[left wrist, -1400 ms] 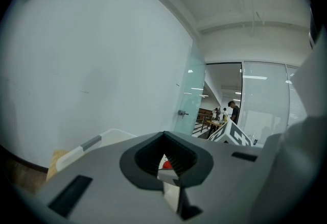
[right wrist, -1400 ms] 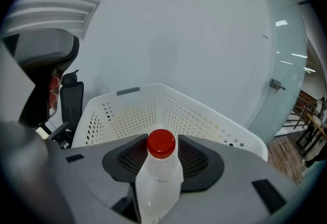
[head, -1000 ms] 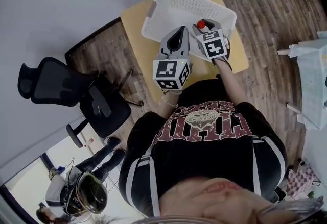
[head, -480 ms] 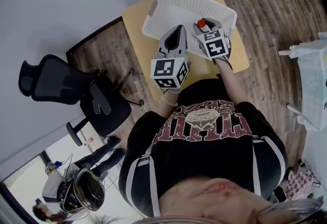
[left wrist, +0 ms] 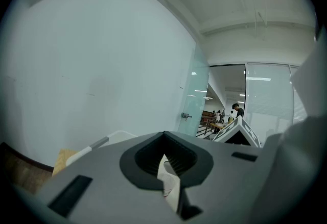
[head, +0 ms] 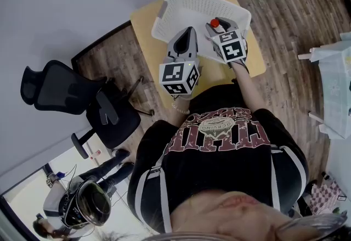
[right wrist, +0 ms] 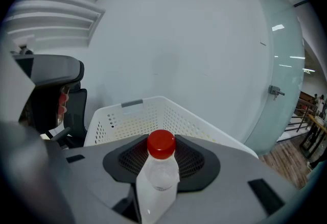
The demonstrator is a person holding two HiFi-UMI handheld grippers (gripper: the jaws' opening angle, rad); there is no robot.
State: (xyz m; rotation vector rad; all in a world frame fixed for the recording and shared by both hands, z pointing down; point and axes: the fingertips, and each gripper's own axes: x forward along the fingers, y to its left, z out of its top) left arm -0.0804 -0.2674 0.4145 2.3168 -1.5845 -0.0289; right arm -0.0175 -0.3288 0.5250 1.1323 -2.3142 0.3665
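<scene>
Over basket (head: 186, 4), right gripper (head: 218, 28) clamps bottle (right wrist: 160, 179), left gripper (head: 189, 34) pinches scrap (left wrist: 167, 179).

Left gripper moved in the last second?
Yes. In the head view the left gripper, shut on a white scrap, has drifted slightly left, toward the white basket's left corner.

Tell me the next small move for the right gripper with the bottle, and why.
Probably ease the right gripper forward and down into the basket. Its jaws are shut on the red-capped bottle, held upright, and the head view shows it over the basket's near edge, with open basket ahead. The left gripper, pinching a white scrap, sits beside it, apart from the bottle.
</scene>
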